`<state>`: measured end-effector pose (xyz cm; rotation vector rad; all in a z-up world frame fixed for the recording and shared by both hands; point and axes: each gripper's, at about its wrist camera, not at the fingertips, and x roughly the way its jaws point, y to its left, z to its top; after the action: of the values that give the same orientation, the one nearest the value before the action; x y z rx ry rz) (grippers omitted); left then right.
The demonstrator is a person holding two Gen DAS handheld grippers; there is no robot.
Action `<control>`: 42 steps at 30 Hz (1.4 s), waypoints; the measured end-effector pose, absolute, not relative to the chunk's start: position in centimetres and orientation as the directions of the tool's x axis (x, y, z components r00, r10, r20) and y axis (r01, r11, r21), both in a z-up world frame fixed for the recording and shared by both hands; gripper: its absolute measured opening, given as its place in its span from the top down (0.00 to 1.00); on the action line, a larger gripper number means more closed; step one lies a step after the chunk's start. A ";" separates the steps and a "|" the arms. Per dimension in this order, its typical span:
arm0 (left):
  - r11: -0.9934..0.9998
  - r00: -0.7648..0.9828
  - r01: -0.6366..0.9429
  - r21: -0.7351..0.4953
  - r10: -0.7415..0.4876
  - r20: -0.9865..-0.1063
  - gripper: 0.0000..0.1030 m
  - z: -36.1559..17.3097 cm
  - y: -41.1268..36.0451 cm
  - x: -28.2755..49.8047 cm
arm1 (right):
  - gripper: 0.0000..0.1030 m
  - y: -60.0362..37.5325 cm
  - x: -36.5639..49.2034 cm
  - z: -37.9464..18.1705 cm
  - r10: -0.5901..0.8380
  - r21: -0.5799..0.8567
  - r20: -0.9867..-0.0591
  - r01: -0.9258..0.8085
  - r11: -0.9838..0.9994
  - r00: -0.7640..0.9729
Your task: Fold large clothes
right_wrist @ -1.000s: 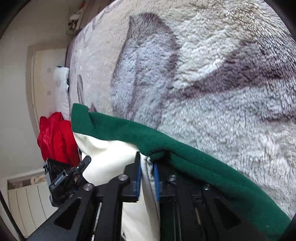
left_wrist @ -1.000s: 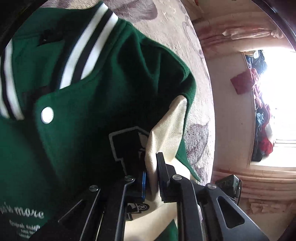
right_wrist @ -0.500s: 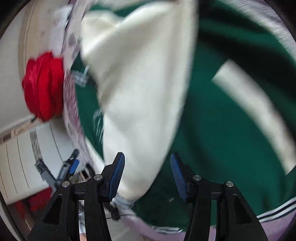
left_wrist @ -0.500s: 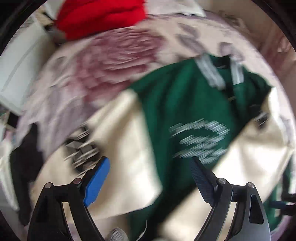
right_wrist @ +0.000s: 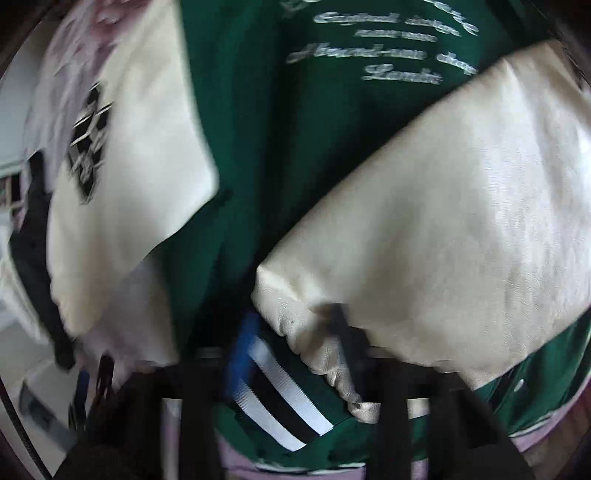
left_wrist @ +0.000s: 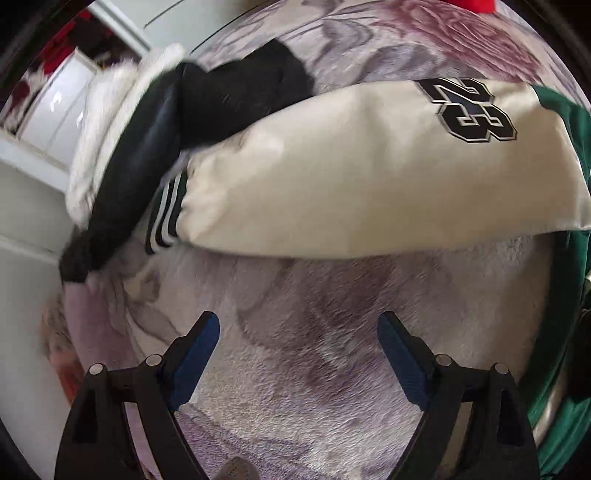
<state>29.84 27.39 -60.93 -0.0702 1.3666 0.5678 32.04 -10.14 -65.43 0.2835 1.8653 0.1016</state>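
Observation:
A green varsity jacket (right_wrist: 295, 147) with cream sleeves lies on a fleecy floral blanket (left_wrist: 314, 387). In the left wrist view one cream sleeve (left_wrist: 351, 177) with a black "23" patch (left_wrist: 469, 110) stretches across, its striped cuff (left_wrist: 166, 218) at the left. My left gripper (left_wrist: 297, 328) hangs open above bare blanket, below that sleeve, with nothing between its fingers. In the blurred right wrist view the other cream sleeve (right_wrist: 461, 221) crosses the green body. My right gripper (right_wrist: 295, 336) is closing, and that sleeve's bunched end and striped cuff (right_wrist: 280, 391) sit between its fingers.
A black garment (left_wrist: 236, 96) and a white fluffy one (left_wrist: 107, 122) lie at the blanket's left edge, touching the sleeve cuff. White cabinet doors (left_wrist: 55, 107) stand beyond them. A strip of red cloth (left_wrist: 472, 3) shows at the top.
Both grippers let go of the fabric they pinched and swept fast across the jacket. The left now stands wide over bare blanket; the right has opened and narrowed again around the sleeve end.

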 end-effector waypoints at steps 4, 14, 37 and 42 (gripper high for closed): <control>0.862 0.144 -0.459 0.215 0.310 -0.940 0.15 -60.2 29.3 28.8 | 0.86 -11.1 33.7 -61.4 0.290 0.249 -0.942 0.225 0.942 -0.170; 0.822 0.207 -0.565 0.067 0.220 -0.953 0.15 -59.6 33.7 27.8 | 0.78 -7.6 50.9 -56.6 0.399 0.414 -0.910 0.227 0.882 0.111; 0.113 0.585 -0.793 -0.598 -0.129 -0.801 0.13 -63.8 41.4 27.6 | 0.29 -18.4 31.8 -63.5 0.399 0.384 -0.915 0.415 0.825 0.054; 0.124 0.537 -0.832 -0.540 -0.058 -0.841 0.19 -66.2 45.1 28.8 | 0.29 -16.9 32.6 -62.5 0.410 0.407 -0.909 0.384 0.829 0.079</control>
<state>28.85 45.06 -66.22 -1.3430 0.8570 0.6794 32.60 -16.91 -62.52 0.6587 1.5272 0.0218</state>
